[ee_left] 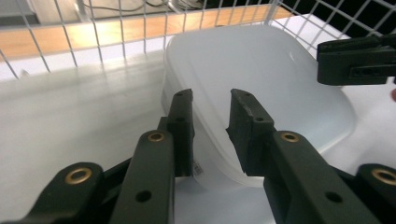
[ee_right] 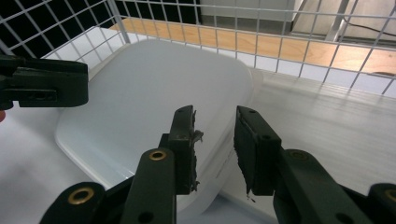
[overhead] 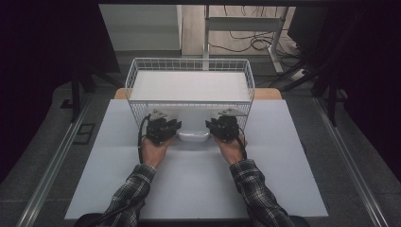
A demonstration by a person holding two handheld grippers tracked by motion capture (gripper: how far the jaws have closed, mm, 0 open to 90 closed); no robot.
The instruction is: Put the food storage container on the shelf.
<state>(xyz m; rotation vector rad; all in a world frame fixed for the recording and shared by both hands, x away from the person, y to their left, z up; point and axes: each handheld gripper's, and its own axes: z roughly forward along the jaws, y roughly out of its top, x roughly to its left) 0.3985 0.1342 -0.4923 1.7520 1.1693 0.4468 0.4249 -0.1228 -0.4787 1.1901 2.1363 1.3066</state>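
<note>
Holding a gripper in each hand, you have both at the near side of a white wire basket (overhead: 137, 71) that sits in the upper middle of the high view on a white table (overhead: 198, 184). A white plastic container (overhead: 193, 135), rounded at its corners, lies just in front of the basket's near wall at the centre of that view, between the two grippers.

Your left gripper (overhead: 166, 128) is left of centre, at the container's left end. In the left gripper view, this left gripper (ee_left: 211, 119) has its two black jaws parted with a clear gap, and the container's pale edge (ee_left: 261, 79) runs through that gap; the pads do not visibly press on it.

Your right gripper (overhead: 218, 126) is right of centre, at the container's right end. In the right gripper view, the same gripper (ee_right: 215, 135) has its jaws likewise spread, straddling the container's edge (ee_right: 154, 93) without closing on it. The inner pad of its left jaw looks frayed.

Your plaid sleeves (overhead: 255, 194) come in from the bottom of the high view.
</note>
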